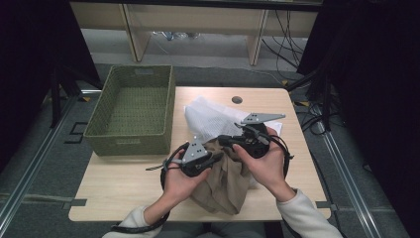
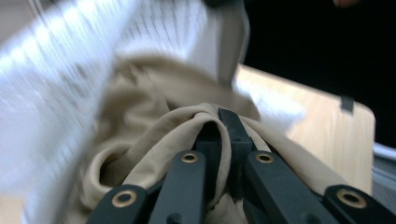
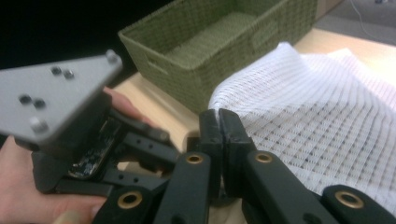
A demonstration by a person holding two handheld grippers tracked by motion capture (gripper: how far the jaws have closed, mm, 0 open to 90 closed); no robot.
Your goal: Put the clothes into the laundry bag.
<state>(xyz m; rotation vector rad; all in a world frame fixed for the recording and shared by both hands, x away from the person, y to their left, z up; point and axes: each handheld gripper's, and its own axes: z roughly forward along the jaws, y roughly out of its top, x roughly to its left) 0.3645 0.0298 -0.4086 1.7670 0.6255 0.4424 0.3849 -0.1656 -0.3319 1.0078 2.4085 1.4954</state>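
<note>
Beige garment, bunched at the near middle of the wooden surface, partly lifted, its lower folds draping toward the near edge. Judged soft, light and limp: no stiffness to hold a shape, likely to sag and slide wherever unsupported; best taken at a gathered fold or a hem, where several layers give the pads something to bite.

Left hand-held gripper, at the garment's left upper edge, jaws together and clamped on a ridge of the beige cloth; in the left gripper view, fabric wrapped over and around the closed jaw tips, folds falling to either side.

Right hand-held gripper, just beside the left one, above the garment's top; jaws pressed together in the right gripper view, a scrap of beige cloth visible only below them, so a grip on the garment not confirmed.

White mesh laundry bag, lying behind and partly under the garment, touching it, spread toward the far right of the surface.

Green woven basket, open and holding nothing, at the far left corner, well apart from the garment.
</note>
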